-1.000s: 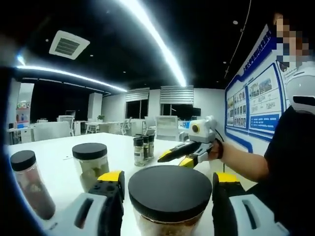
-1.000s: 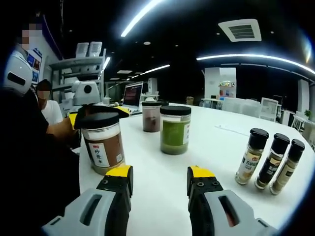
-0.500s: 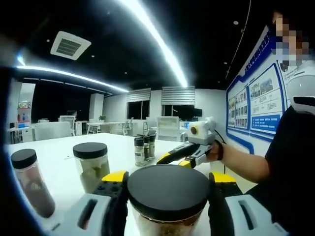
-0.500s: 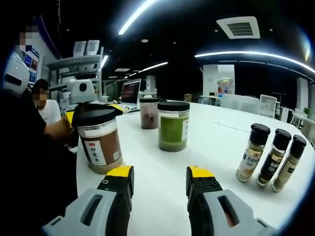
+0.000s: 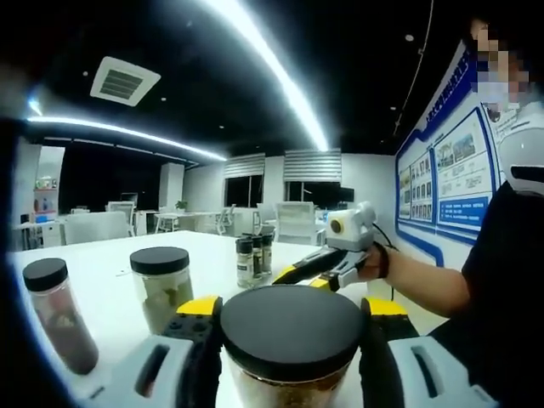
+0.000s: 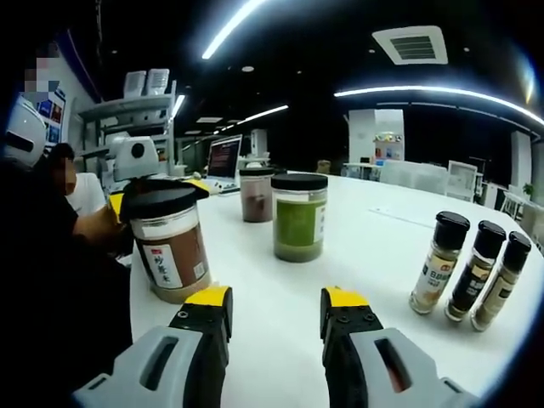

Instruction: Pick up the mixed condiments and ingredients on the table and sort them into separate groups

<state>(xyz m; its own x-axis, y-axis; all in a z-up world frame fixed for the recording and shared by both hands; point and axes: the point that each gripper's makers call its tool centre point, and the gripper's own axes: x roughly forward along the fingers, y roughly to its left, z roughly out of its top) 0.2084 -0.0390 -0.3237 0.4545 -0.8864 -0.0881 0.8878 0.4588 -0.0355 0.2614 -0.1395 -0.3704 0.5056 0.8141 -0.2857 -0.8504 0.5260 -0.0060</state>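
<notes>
Left gripper view: jaws clamp brown-powder jar (image 5: pixel 291 340); right gripper (image 6: pixel 274 313) jaws wide, green jar (image 6: pixel 298 217) & 3 spice bottles (image 6: pixel 469 269) ahead.

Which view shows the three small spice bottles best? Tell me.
The right gripper view: the three small spice bottles stand close, side by side, caps and labels clear. The left gripper view shows them distant, overlapping, small.

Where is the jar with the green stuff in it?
In the right gripper view, the black-lidded clear jar of green powder stands on the white table, mid-picture, between the brown-powder jar and three small spice bottles.
</notes>
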